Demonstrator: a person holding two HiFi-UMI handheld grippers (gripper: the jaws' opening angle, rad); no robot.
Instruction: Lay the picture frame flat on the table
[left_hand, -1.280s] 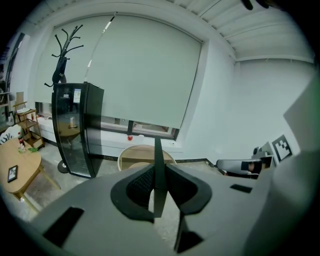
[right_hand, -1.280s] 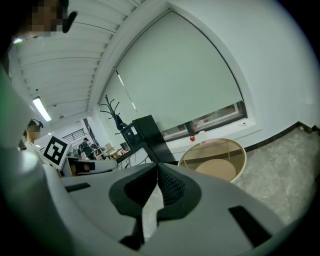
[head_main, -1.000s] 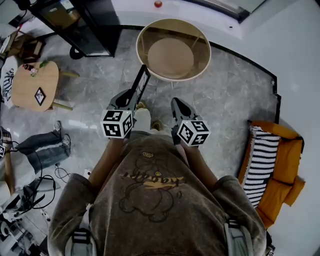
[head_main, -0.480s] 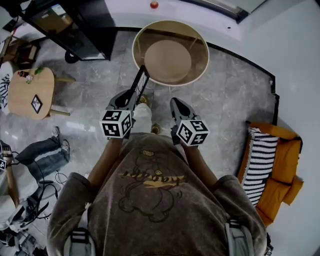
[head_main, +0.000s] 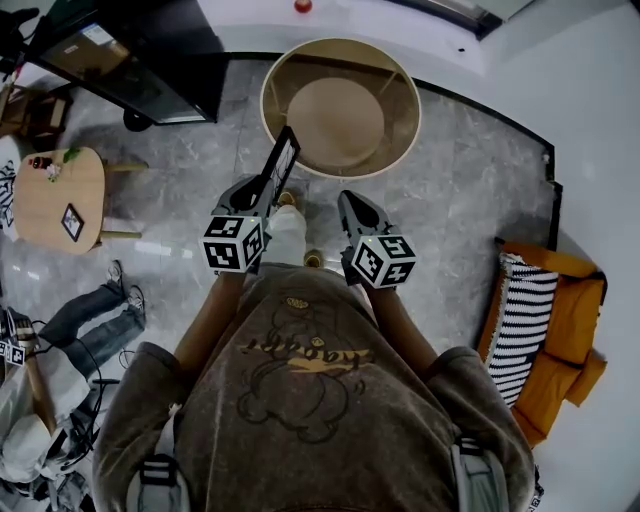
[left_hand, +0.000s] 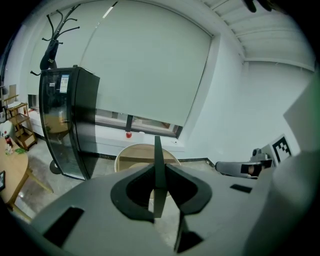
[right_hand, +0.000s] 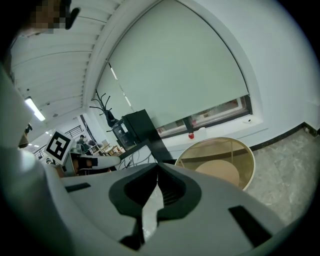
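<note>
A black picture frame stands upright on edge in my left gripper, which is shut on its lower end. In the left gripper view the frame shows edge-on as a thin dark strip clamped between the jaws of the left gripper. Just ahead of it stands the round glass-topped table, also seen as the table and the table. My right gripper hovers beside the left one over the floor. The right gripper has its jaws together with nothing between them.
A black cabinet stands at the back left. A small wooden side table is at the left, and a seated person's legs and cables lie below it. An orange chair with a striped cushion is at the right.
Both grippers keep their pose and the frame stays clamped. The round table has come slightly nearer in the head view and the left-side furniture has slid left.
</note>
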